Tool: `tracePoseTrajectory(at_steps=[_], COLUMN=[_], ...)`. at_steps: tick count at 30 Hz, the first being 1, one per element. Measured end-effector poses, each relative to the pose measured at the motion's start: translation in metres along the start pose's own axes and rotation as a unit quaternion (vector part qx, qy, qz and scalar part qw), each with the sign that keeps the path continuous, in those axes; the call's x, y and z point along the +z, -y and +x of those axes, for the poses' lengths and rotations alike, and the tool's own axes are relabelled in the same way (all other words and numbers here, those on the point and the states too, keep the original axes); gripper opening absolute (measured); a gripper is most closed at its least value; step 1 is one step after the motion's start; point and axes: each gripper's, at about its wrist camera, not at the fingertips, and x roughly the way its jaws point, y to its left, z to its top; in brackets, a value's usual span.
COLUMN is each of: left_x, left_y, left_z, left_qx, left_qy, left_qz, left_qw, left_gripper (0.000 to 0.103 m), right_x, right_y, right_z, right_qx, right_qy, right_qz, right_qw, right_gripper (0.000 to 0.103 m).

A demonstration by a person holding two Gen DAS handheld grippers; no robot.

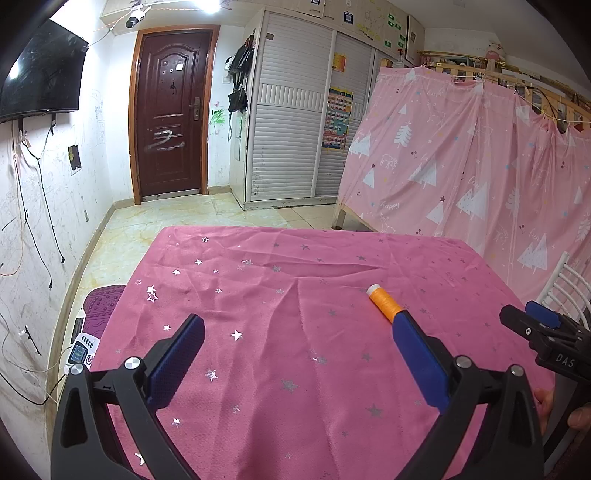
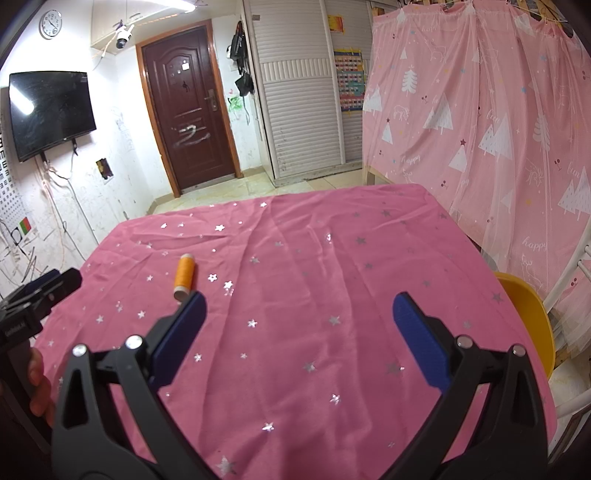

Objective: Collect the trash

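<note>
Left gripper (image 1: 298,323): fingers spread wide, empty.
Right gripper (image 2: 299,301): likewise apart, empty.
Orange thread spool (image 1: 384,300): lying on pink tablecloth (image 1: 295,369) — near-centre, between grippers.
Right view only: yellow chair (image 2: 528,317) — wall clock (image 2: 50,24).

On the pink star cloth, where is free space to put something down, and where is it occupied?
The pink star-printed tablecloth is bare nearly everywhere: the whole far half toward the brown door, and the side by the yellow chair. The one occupied spot is where the orange thread spool lies, between the open left claw and open right claw.
</note>
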Motion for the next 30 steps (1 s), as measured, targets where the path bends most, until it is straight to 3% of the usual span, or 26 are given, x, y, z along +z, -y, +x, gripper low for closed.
tracePoseTrajectory(at_steps=[30], left_x=[-0.0052], left_y=[0.0020], left_z=[-0.0037], left_qx=[0.001], left_qy=[0.007], left_qz=[0.013], left_qw=[0.9999], left_gripper=[0.095], right_x=[-0.0004], right_y=[-0.0006], right_z=[0.0002], right_qx=[0.000], right_qy=[-0.001], right_qz=[0.000], right_qw=[1.000], right_gripper=[0.097])
